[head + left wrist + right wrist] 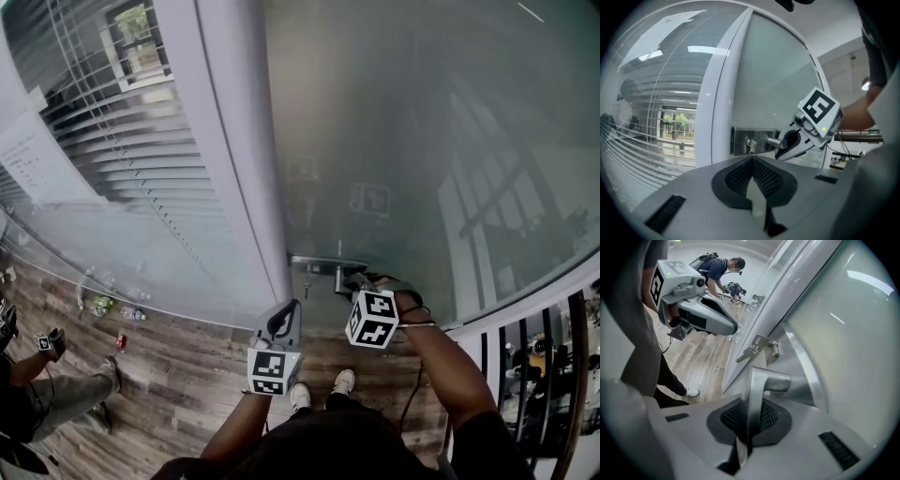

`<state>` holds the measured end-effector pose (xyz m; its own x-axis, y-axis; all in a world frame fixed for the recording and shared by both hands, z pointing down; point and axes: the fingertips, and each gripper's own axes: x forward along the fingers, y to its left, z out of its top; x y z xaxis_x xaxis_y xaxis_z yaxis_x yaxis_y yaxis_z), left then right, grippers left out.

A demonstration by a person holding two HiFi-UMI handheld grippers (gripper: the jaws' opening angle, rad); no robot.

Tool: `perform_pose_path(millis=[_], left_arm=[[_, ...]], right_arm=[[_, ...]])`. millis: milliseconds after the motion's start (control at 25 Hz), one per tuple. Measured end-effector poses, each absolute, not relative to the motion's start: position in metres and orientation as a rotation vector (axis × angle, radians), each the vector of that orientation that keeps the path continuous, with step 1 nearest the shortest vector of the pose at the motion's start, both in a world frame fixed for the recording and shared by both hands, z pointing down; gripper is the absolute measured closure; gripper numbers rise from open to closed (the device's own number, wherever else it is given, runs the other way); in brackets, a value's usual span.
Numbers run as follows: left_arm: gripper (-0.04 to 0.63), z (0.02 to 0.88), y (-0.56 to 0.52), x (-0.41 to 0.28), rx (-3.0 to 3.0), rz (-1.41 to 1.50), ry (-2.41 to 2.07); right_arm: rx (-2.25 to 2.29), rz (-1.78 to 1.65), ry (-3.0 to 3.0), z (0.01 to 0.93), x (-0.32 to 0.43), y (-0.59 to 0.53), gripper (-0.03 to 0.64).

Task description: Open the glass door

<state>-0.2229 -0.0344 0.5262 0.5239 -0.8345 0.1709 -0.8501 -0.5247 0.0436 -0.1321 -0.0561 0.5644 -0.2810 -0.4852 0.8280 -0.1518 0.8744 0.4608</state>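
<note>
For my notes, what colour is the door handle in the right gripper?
Silver, brushed metal door handle; the right gripper view shows it best.

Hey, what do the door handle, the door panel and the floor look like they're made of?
Door handle: likely brushed metal, silver with soft highlights.
Door panel: frosted glass, apparently; grey-green, translucent, faint reflections.
Floor: wood-look planks, brown grain and seams; real wood or laminate, can't tell.
</note>
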Motion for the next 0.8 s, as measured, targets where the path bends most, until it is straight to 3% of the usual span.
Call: perform_pose_path(millis=[800], left_arm=[[0.592, 0.551, -0.021, -0.21, 2.606, 0.231, -1.48]], right_arm=[[0.648, -0.421, -2.186, 0.565, -0.135, -0.047, 0.601]])
